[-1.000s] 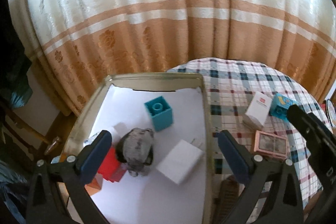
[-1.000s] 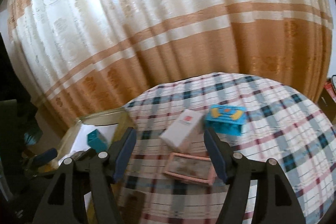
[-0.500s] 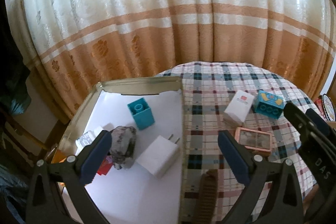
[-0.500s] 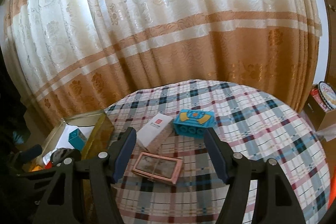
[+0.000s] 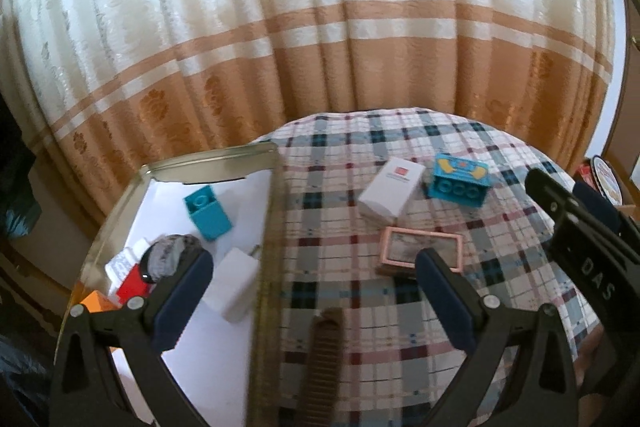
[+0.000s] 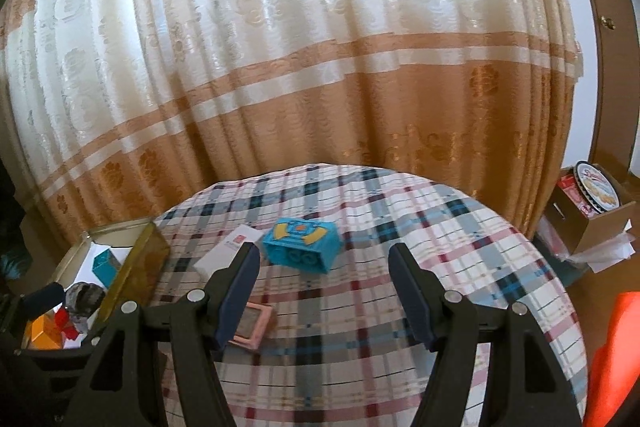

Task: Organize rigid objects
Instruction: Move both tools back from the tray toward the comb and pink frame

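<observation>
A metal tin (image 5: 208,163) at the table's left holds a teal block (image 5: 208,213), a grey stone (image 5: 170,257), a white charger (image 5: 236,285) and red and orange pieces. On the plaid tablecloth (image 5: 400,347) lie a white box (image 5: 392,193), a blue toy brick (image 5: 458,183), a pink frame (image 5: 420,253) and a brown comb (image 5: 324,359). My left gripper (image 5: 310,283) is open and empty over the tin's right wall. My right gripper (image 6: 324,279) is open and empty above the cloth, the blue brick (image 6: 302,245) just beyond it; the pink frame (image 6: 252,323) lies by its left finger.
A cream and orange curtain (image 6: 320,67) hangs close behind the round table. A cardboard box with a round tin (image 6: 592,203) stands on the floor at the right. The tin (image 6: 132,267) shows at the left of the right wrist view.
Both grippers have moved right and back from the tin, both still open. The left view now shows more of the tablecloth; the right view now centres on the blue brick.
</observation>
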